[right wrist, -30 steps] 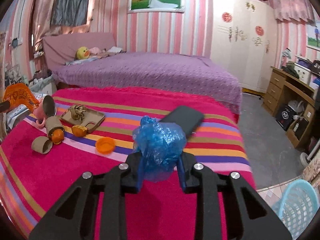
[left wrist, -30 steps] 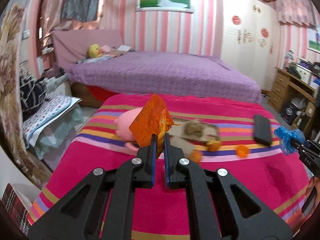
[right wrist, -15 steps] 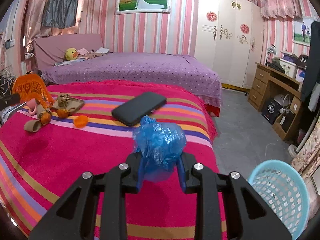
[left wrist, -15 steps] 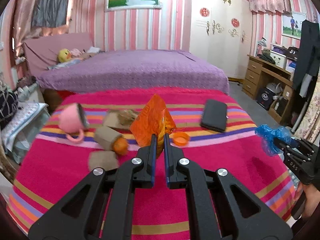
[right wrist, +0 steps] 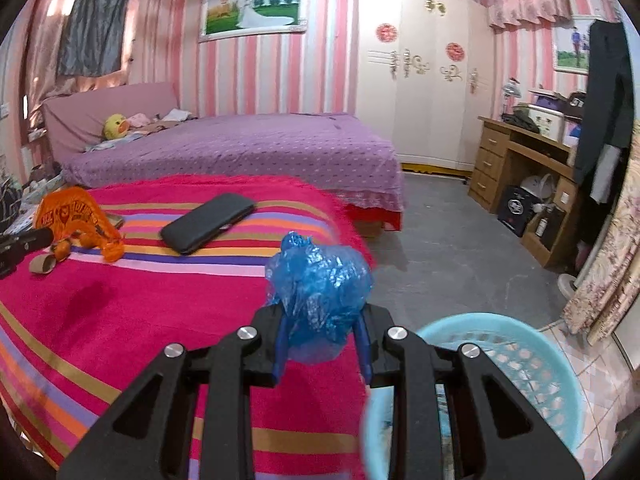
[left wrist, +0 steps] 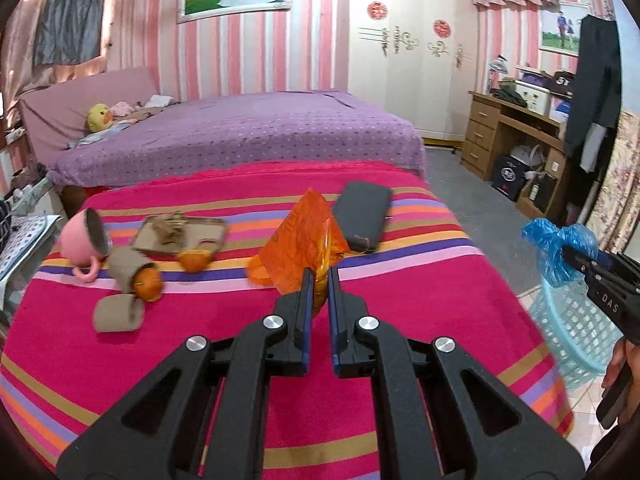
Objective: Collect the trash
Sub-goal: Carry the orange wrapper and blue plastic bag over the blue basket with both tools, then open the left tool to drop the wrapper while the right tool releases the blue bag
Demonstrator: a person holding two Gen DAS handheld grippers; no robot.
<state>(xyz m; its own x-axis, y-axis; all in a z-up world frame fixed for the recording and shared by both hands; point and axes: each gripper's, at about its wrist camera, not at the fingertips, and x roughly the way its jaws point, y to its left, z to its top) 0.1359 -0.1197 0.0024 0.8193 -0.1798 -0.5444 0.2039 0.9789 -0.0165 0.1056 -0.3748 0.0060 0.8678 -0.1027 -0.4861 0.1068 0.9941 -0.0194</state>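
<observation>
— Two pieces in hand, weren't there?
— Yes: our right gripper pinched the blue plastic wad past the striped blanket's right edge, beside the light-blue basket, likely for dropping. Our left gripper clamped the orange wrapper above the blanket's middle.
— And the basket's inside?
— Hidden behind our gripper.

My left gripper: held level, pointing forward, fingers nearly together, pinched on an orange plastic wrapper standing up from the tips. My right gripper: held level off to my right, fingers spread wider, clamped on a crumpled blue plastic bag. My right hand: wrapped round its handle, partly visible.
</observation>
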